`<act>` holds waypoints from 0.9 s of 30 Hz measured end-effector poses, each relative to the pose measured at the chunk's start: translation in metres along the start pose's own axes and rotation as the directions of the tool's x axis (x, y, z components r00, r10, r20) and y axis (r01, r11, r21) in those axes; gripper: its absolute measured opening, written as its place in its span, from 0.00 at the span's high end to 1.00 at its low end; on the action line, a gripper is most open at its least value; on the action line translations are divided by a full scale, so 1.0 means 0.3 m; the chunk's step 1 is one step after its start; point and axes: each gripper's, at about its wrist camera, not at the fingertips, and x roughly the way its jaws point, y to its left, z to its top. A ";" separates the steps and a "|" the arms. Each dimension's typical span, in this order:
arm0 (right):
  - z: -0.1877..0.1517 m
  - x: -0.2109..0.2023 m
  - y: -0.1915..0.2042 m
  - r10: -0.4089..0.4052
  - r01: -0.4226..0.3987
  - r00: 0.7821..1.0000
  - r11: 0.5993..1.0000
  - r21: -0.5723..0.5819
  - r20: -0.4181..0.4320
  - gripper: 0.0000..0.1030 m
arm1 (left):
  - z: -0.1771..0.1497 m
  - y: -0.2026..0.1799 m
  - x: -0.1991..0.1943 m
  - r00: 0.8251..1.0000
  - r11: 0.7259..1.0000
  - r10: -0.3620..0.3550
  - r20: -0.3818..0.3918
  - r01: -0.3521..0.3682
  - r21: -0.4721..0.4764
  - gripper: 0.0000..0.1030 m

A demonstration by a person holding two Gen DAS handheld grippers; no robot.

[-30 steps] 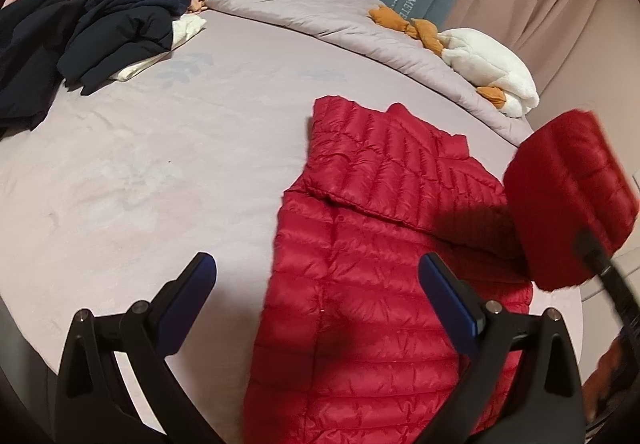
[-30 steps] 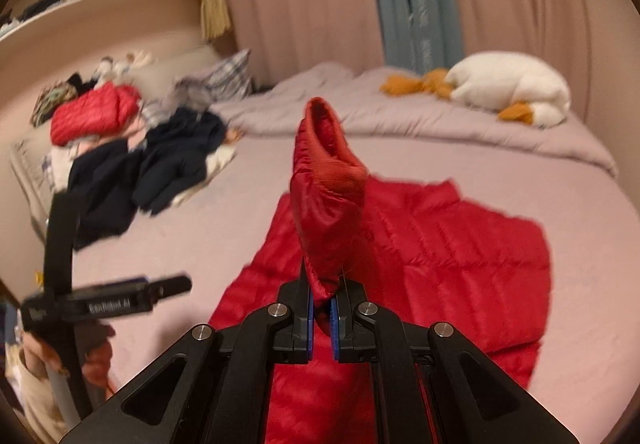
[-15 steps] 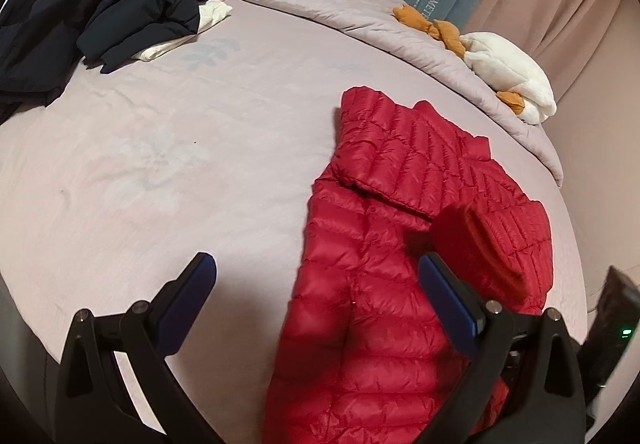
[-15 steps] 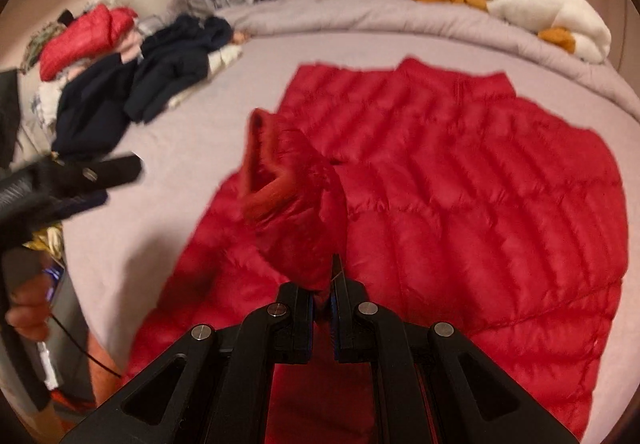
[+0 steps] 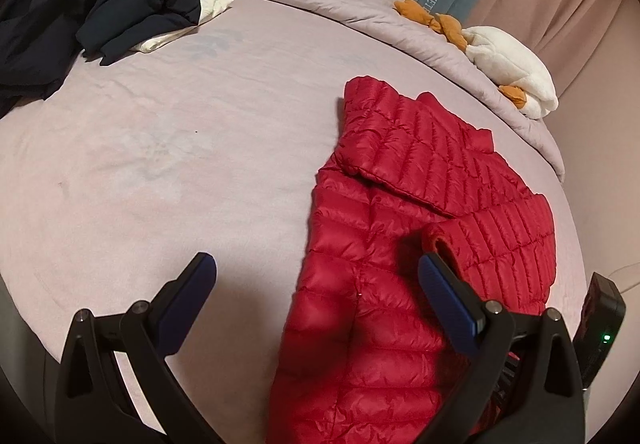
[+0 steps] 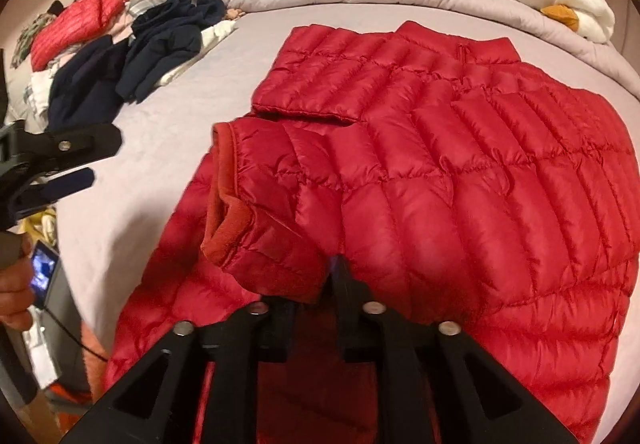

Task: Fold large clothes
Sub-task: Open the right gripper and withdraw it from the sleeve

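Note:
A red quilted down jacket (image 5: 400, 244) lies spread on the bed (image 5: 180, 144), one sleeve folded across its upper part. It fills the right wrist view (image 6: 460, 164). My left gripper (image 5: 316, 284) is open and empty, hovering over the jacket's left edge. My right gripper (image 6: 316, 284) is low over the jacket; the second sleeve (image 6: 280, 196), cuff to the left, lies draped over its fingertips and hides them. Its jaws look slightly apart.
A pile of dark navy clothes (image 5: 132, 0) lies at the bed's far left, with another red jacket (image 6: 76, 28) behind it. A white and orange plush toy (image 5: 508, 60) rests on the bunched grey duvet (image 5: 360, 4) at the far right.
My right gripper has carried the sleeve down from high in the air and laid it across the jacket's body. Its jaws have parted slightly. The left gripper stayed open and drifted a little.

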 end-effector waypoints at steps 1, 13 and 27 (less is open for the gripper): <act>-0.003 -0.015 0.002 0.016 -0.016 1.000 1.000 0.000 0.004 0.63 | -0.002 -0.002 0.001 1.000 1.000 -0.001 0.000 0.001 0.002 0.02; -0.020 -0.220 -0.074 0.016 -0.032 0.985 0.996 0.089 0.172 0.40 | -0.003 -0.055 0.020 0.999 0.999 -0.033 -0.011 0.033 0.033 0.02; -0.101 -0.270 -0.274 -0.184 0.109 0.964 0.931 0.347 0.190 0.38 | -0.041 -0.169 0.114 0.993 0.991 -0.075 -0.094 0.085 0.104 0.02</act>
